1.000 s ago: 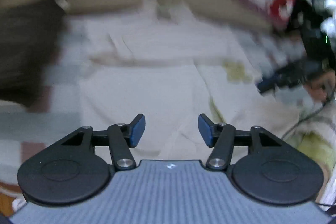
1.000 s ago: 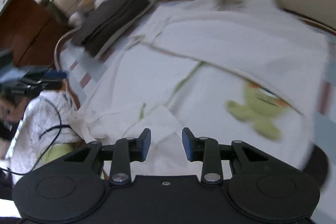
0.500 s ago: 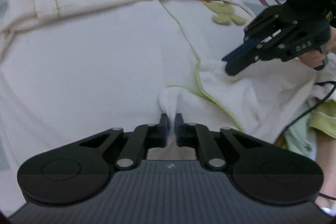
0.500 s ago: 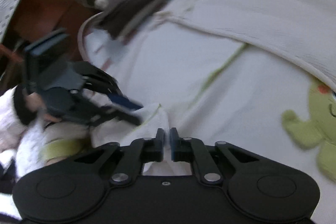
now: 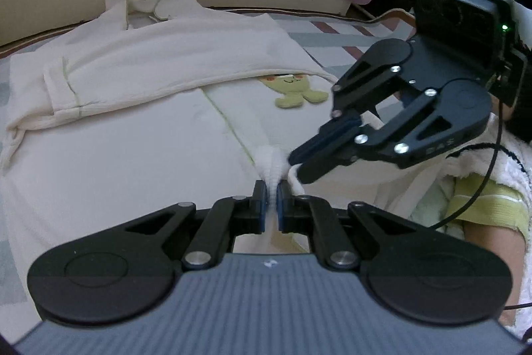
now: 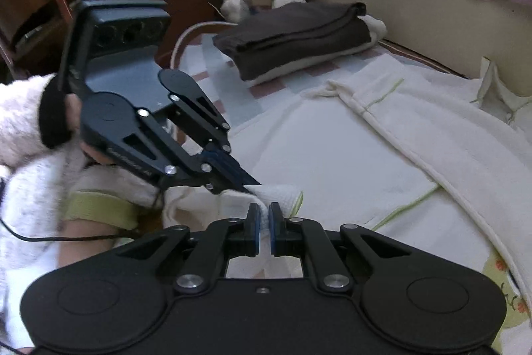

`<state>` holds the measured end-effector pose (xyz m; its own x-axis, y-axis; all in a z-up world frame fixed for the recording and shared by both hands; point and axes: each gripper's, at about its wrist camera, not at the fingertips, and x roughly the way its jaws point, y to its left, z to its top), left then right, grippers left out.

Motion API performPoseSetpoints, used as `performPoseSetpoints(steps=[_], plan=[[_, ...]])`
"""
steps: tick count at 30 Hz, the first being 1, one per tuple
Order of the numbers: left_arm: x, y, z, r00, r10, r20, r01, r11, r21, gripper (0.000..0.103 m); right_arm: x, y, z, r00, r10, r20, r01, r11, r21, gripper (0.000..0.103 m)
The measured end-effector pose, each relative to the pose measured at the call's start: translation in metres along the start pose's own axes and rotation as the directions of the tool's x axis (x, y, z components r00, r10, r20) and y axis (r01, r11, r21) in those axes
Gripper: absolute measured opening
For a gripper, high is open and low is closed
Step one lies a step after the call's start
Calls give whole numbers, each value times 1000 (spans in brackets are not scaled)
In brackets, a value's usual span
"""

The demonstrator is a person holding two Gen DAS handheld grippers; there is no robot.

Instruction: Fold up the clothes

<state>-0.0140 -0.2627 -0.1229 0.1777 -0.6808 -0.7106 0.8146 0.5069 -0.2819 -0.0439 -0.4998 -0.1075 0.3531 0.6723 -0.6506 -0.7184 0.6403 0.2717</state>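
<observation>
The cream garment (image 5: 139,128) lay spread flat on the bed (image 5: 319,35), a sleeve folded across it. The left gripper (image 5: 271,200) and right gripper (image 6: 262,218) were each clamped on its near edge, almost touching one another

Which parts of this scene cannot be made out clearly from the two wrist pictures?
- Green frog patch on the cream cotton garment: in the left wrist view a folded flap covers its top; in the right wrist view the picture edge cuts it.
- Garment's near hem: hidden behind both gripper bodies.
- Left gripper and right gripper pinch neighbouring cloth; whether one layer or several, unclear.
- Dark folded clothes: the kind cannot be told.
</observation>
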Motion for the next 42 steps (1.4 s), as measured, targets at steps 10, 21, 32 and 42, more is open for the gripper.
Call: performPoseSetpoints(steps=[10, 21, 32, 42], plan=[[6, -2, -3, 999, -43, -9, 43, 999, 26, 6, 13, -39, -14, 997, 70, 6, -70, 981, 182, 50], [-23, 29, 11, 960, 274, -62, -279, 955, -99, 44, 13, -37, 9, 990, -74, 119, 57, 988, 140, 7], [-1, 76, -28, 879, 360, -311, -471, 757, -453, 60, 27, -56, 10, 980, -192, 56, 176, 959, 222, 7], [9, 63, -40, 846, 436, -306, -527, 768, -363, 2, 18, -44, 9, 978, -182, 104, 159, 968, 195, 7]])
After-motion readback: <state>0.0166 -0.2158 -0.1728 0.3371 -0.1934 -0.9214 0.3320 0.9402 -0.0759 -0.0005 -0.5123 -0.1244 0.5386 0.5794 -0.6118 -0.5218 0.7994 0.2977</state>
